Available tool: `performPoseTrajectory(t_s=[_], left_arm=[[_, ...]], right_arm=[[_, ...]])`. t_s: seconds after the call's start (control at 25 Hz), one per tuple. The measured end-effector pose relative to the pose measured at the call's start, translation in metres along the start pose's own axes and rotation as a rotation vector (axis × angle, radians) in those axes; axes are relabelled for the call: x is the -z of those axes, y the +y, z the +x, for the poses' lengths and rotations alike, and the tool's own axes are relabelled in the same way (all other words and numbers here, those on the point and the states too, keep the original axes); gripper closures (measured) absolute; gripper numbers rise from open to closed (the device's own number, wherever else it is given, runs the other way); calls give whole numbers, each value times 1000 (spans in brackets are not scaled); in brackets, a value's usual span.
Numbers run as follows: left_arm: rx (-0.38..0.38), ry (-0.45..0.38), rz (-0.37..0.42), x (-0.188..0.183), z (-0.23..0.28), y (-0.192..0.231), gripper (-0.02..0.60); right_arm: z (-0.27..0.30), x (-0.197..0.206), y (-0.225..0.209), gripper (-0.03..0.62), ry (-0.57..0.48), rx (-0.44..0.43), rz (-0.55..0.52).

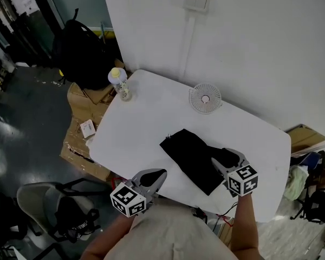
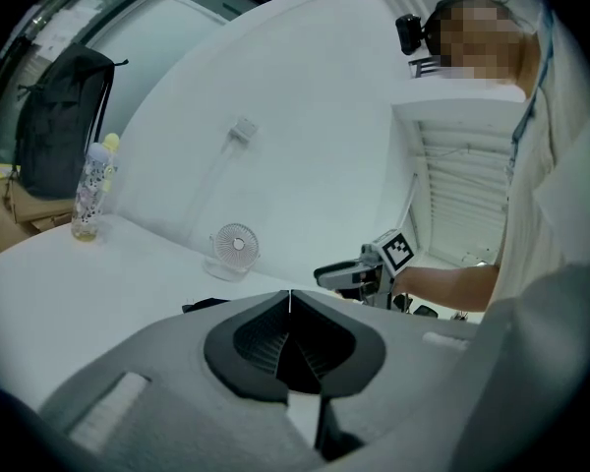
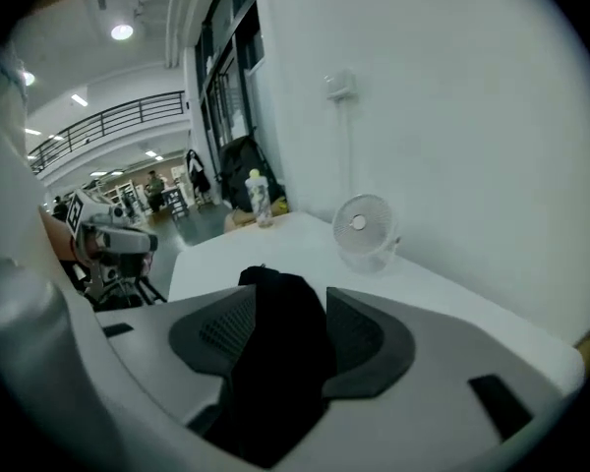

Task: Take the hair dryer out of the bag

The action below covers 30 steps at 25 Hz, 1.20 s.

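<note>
A flat black bag [image 1: 192, 156] lies slantwise on the white table [image 1: 141, 123]; no hair dryer shows. My right gripper [image 1: 226, 158] sits at the bag's near right end. In the right gripper view the jaws [image 3: 287, 293] stand wide apart with the black bag fabric [image 3: 280, 342] filling the gap between them, and I see no pad pressing on it. My left gripper [image 1: 161, 173] hovers at the table's near edge, left of the bag, shut with nothing in it [image 2: 291, 298]. From the left gripper view, the right gripper [image 2: 344, 275] appears off to the right.
A small white fan [image 1: 205, 98] stands at the table's far side by the wall. A bottle [image 1: 120, 84] is on the far left corner. A black backpack [image 1: 84, 53], cardboard [image 1: 81, 134] and a chair [image 1: 54, 210] are on the floor at the left.
</note>
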<state>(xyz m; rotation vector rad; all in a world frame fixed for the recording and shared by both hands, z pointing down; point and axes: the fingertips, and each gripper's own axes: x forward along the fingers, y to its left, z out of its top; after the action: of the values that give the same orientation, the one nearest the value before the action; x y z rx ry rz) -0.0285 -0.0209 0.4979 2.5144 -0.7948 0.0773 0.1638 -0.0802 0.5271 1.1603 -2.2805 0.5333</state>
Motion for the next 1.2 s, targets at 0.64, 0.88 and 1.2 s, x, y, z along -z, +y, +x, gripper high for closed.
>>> performPoseTrajectory(t_s=[0.64,0.88,1.2], left_arm=[[-13,23,-28,12,-10,11,571],[18,27,-25,12,-1,8,571],[13,155,119,35,12,16,571]], right_arm=[[96,63,84,565,315,-80,-366],[69,101,109,565,372,-164,-362],[44,133,107,566,420,-192,-290]])
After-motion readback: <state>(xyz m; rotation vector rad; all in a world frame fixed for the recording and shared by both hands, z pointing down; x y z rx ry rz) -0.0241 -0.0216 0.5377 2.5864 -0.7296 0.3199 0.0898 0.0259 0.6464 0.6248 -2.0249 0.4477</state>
